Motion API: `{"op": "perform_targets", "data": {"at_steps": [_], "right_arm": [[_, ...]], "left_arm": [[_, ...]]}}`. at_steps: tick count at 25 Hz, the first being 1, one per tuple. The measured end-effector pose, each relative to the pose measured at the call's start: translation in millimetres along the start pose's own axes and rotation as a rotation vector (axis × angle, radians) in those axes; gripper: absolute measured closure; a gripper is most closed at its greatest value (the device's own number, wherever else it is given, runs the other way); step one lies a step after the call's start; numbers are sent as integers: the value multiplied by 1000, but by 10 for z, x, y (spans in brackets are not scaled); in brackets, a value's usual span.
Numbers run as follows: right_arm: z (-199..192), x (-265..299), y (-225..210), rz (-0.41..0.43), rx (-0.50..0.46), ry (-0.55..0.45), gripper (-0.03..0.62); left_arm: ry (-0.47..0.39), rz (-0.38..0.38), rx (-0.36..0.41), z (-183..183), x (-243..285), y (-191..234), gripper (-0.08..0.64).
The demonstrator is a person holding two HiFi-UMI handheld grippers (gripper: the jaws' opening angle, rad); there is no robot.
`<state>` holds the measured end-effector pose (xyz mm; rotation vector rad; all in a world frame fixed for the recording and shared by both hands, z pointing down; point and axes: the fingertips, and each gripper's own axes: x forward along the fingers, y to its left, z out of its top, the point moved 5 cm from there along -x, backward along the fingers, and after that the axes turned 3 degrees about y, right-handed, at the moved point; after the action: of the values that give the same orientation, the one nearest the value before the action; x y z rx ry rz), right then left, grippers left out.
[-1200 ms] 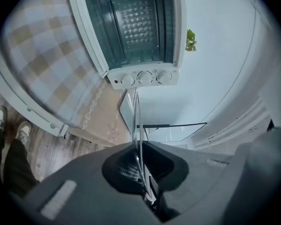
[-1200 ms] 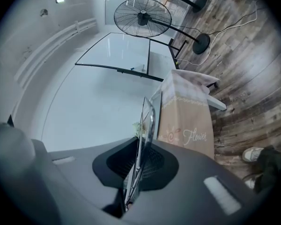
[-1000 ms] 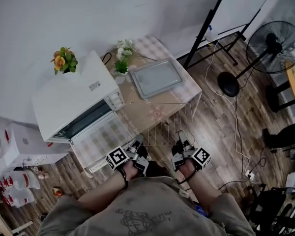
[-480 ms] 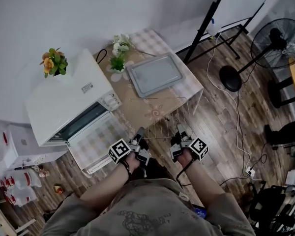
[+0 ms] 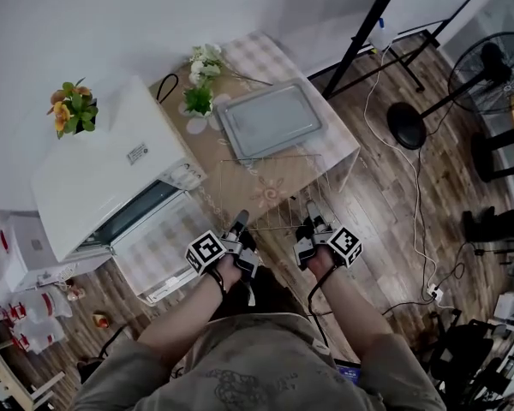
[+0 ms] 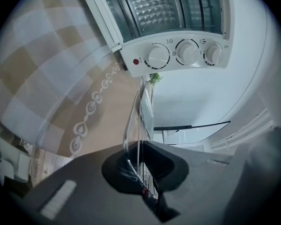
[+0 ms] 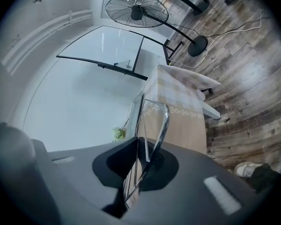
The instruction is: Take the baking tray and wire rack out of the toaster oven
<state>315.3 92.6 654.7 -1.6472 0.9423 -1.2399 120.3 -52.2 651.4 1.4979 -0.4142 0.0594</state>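
The wire rack (image 5: 278,191) hangs roughly level over the front of the table, just in front of the grey baking tray (image 5: 270,120), which lies flat on the checked cloth. My left gripper (image 5: 242,221) is shut on the rack's near-left edge, and my right gripper (image 5: 311,217) is shut on its near-right edge. In the left gripper view the rack's wires (image 6: 138,139) run between the jaws, with the oven's knobs (image 6: 187,53) beyond. The right gripper view shows the rack's bent rim (image 7: 154,125) clamped. The white toaster oven (image 5: 111,178) stands at the left with its glass door (image 5: 158,247) folded down.
A small vase of white flowers (image 5: 201,88) stands behind the tray, and orange flowers (image 5: 68,110) sit beside the oven. A black stand (image 5: 368,24), a floor fan (image 5: 497,67) and a white cable (image 5: 415,212) are to the right. The table's right edge (image 5: 347,157) drops to wooden floor.
Both grippers have carried the rack down and further in over the table, closer to the tray. The tray and oven have stayed put.
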Motion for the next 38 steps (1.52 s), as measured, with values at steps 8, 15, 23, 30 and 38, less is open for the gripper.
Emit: {"op": "perform_targets", "data": {"at_steps": [8, 15, 23, 30, 38], "right_arm": [[68, 91, 30, 34, -6, 23, 563], [-41, -84, -133, 16, 10, 59, 563], [-13, 53, -104, 9, -23, 52, 563], [118, 335, -65, -28, -49, 48, 561], [338, 675, 23, -85, -114, 87, 557]], "left_arm": [[4, -3, -13, -8, 42, -42, 557], [21, 0, -57, -183, -151, 53, 557], [16, 21, -32, -63, -56, 124, 555], [44, 64, -15, 127, 185, 87, 551], [23, 70, -52, 288, 447, 46, 543]]}}
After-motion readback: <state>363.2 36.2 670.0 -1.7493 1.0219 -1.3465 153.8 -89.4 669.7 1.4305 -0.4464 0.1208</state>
